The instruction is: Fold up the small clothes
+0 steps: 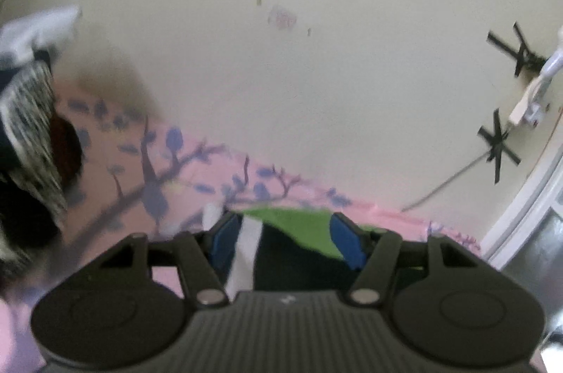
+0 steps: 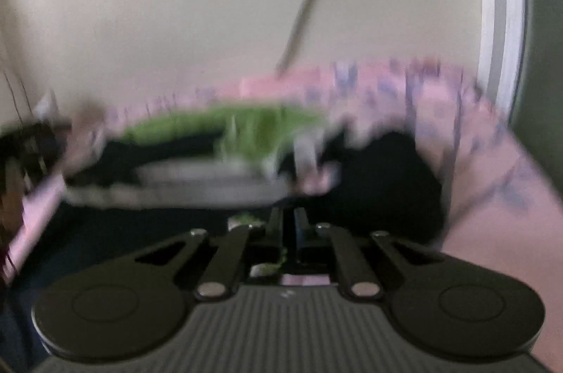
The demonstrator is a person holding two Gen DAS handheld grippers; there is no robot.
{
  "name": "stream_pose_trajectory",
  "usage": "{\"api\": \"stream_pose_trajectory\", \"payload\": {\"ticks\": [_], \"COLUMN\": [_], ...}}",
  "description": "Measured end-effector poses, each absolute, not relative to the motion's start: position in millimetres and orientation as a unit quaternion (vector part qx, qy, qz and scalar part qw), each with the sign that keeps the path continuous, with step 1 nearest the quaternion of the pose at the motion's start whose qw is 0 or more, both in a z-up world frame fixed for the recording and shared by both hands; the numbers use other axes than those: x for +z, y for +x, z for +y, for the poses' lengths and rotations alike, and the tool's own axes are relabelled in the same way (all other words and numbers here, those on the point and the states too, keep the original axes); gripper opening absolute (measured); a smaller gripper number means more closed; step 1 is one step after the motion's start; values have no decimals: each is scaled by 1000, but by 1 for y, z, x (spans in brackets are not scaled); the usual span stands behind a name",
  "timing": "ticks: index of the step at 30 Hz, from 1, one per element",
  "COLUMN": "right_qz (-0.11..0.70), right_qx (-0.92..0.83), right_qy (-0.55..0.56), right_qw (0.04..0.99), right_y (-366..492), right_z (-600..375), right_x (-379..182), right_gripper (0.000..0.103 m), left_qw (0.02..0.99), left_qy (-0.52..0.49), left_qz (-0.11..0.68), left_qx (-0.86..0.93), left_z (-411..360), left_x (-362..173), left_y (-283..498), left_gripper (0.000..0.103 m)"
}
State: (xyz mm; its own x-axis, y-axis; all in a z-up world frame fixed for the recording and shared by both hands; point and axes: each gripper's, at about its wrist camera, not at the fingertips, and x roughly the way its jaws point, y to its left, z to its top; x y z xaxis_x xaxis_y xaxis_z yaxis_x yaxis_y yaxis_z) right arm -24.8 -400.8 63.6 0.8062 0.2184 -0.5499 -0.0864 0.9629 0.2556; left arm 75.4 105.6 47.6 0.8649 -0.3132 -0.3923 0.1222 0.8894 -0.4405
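A small garment in dark navy, green and white (image 1: 295, 242) lies on the pink flowered bedsheet (image 1: 197, 169). My left gripper (image 1: 285, 232) is open, its blue pads on either side of the garment's edge, low over it. In the blurred right wrist view the same garment (image 2: 246, 126) spreads ahead, green part at the back, dark part (image 2: 380, 183) to the right. My right gripper (image 2: 288, 225) has its fingers close together with a bit of green and dark cloth between them.
A cream wall (image 1: 316, 56) rises behind the bed, with black tape crosses (image 1: 499, 140) and a white plug and cable (image 1: 531, 91). A pile of other clothes (image 1: 28, 112) sits at the left. A white door frame (image 2: 499, 21) stands at the right.
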Motion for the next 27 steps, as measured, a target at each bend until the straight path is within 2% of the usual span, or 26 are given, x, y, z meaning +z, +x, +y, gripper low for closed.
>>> {"api": "stream_pose_trajectory", "payload": {"ticks": [5, 9, 10, 11, 12, 13, 16, 18, 19, 20, 22, 27], "right_qz": [252, 253, 264, 282, 311, 325, 307, 301, 303, 309, 333, 389], "right_qx": [173, 249, 261, 276, 285, 276, 242, 190, 156, 129, 94, 68], "right_qy": [168, 160, 159, 160, 152, 140, 128, 117, 106, 94, 98, 190], "right_qw": [937, 921, 915, 905, 894, 894, 912, 927, 934, 938, 933, 899], "right_y": [33, 95, 111, 125, 140, 147, 150, 148, 143, 138, 135, 136], "right_z": [-357, -269, -246, -229, -210, -202, -220, -254, -274, -294, -331, -388], "right_x": [155, 183, 178, 169, 157, 149, 134, 122, 113, 103, 79, 19], "right_gripper": [0, 0, 3, 18, 26, 31, 29, 40, 52, 58, 60, 62], "left_qw": [945, 938, 936, 934, 932, 930, 927, 927, 928, 928, 930, 922], "left_qy": [-243, -275, -281, -285, -288, -290, -290, -283, -276, -266, -243, -209], "left_qz": [194, 192, 192, 197, 204, 213, 228, 232, 235, 241, 255, 309], "left_qx": [-100, -90, -86, -84, -81, -75, -70, -83, -90, -96, -102, -101], "left_z": [137, 161, 166, 170, 173, 176, 177, 171, 166, 160, 147, 119], "left_x": [61, 55, 52, 49, 46, 43, 36, 35, 34, 32, 28, 6], "left_y": [64, 66, 69, 72, 76, 80, 86, 87, 89, 90, 93, 111], "left_gripper": [60, 60, 60, 60, 60, 60, 60, 60, 60, 60, 61, 61]}}
